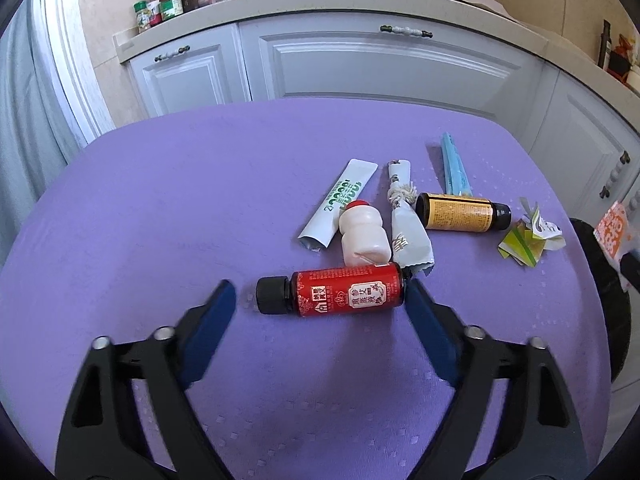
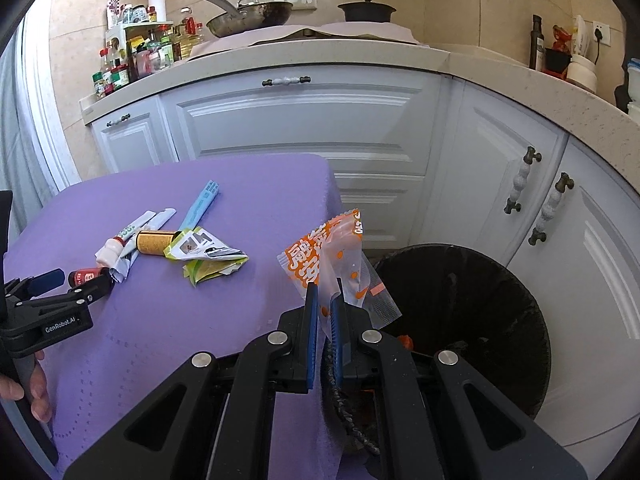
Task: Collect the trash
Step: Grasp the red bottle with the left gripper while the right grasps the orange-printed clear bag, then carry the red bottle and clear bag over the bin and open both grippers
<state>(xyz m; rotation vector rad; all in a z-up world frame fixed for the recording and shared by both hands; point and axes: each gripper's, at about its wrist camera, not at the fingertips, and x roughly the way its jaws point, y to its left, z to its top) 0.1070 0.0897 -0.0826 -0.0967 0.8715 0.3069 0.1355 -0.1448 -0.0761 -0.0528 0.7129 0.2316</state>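
A small red-labelled bottle with a black cap lies on its side on the purple tablecloth. My left gripper is open around it: the right pad is at the bottle's base and the left pad stands clear of the cap. In the right wrist view this gripper appears at the far left with the bottle between its fingers. My right gripper is shut on an orange-and-white plastic wrapper, held just past the table's right edge beside a black-lined bin.
Behind the red bottle lie a white drink bottle, a green-printed sachet, a silver wrapper, a yellow-labelled brown bottle, a blue packet and crumpled green paper. White cabinets stand beyond.
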